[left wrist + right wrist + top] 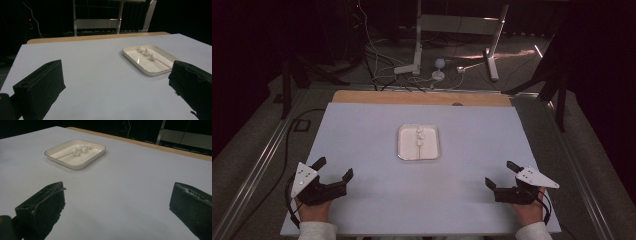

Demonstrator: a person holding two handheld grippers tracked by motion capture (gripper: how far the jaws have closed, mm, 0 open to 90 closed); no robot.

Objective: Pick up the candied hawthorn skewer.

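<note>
Left gripper (pixel 333 168) near my left table corner, jaws spread wide, nothing between them, resting low over white sheet (pixel 362 135). I see tray (pixel 419 142) mid-table, well apart from both grippers, ahead and between them. In tray: thin stick (pixel 418 149) lying along its middle, three white lumps (pixel 419 133) bunched at far end of stick, touching or nearly so. Right gripper (pixel 501 174) near my right corner, jaws spread wide too, empty, angled toward tray. Wooden edge (pixel 362 96) beyond sheet.
</note>
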